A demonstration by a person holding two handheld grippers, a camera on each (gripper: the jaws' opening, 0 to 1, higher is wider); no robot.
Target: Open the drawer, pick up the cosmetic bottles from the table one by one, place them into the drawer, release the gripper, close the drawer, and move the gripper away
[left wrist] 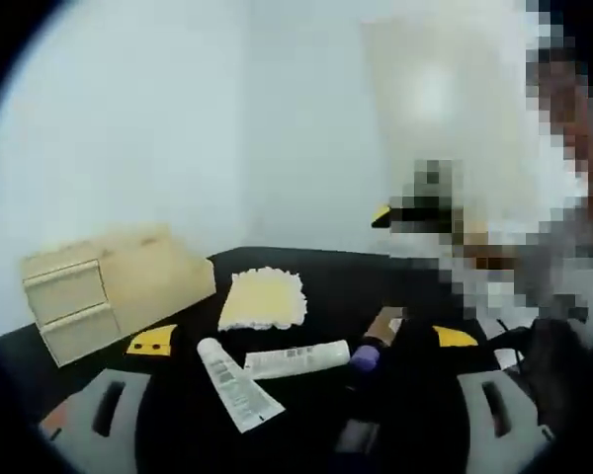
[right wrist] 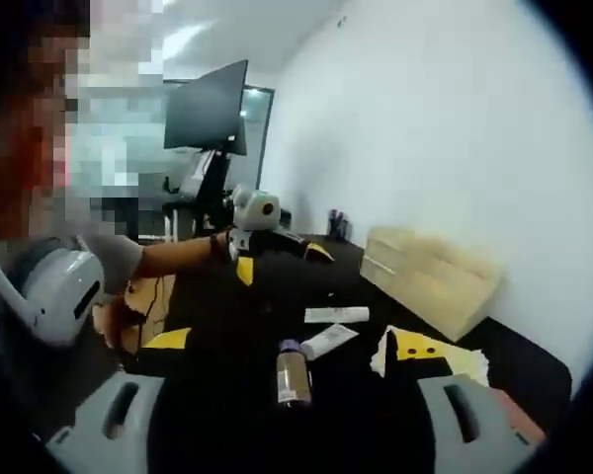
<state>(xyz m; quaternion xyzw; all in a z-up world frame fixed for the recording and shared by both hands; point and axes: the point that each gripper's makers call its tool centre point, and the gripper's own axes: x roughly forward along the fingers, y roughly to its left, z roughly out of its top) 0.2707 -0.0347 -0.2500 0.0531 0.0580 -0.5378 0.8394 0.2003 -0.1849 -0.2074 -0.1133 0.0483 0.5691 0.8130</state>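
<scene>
The black worktop (left wrist: 326,286) spreads across both views, set against a white wall. On it, at about nine o'clock in the left gripper view, stands a pale wooden two-drawer chest (left wrist: 99,291), both drawer fronts flush and shut; in the right gripper view the same chest (right wrist: 430,276) sits at three o'clock. A black monitor on a stand (right wrist: 212,109) rises at eleven o'clock in the right gripper view. A pale yellow fluffy cloth (left wrist: 264,298) lies near the centre of the left gripper view, just right of the chest. Below it lie two white squeeze tubes: one (left wrist: 237,383) pointing towards five o'clock, the other (left wrist: 296,357) lying crosswise, their ends close together. A brown bottle with a purple cap (left wrist: 376,341) lies just right of the second tube; in the right gripper view it (right wrist: 293,373) lies at six o'clock.

The left claw (left wrist: 301,341) is spread wide and empty, its yellow tips well apart. The right claw (right wrist: 296,346) is likewise wide open, holding nothing.
</scene>
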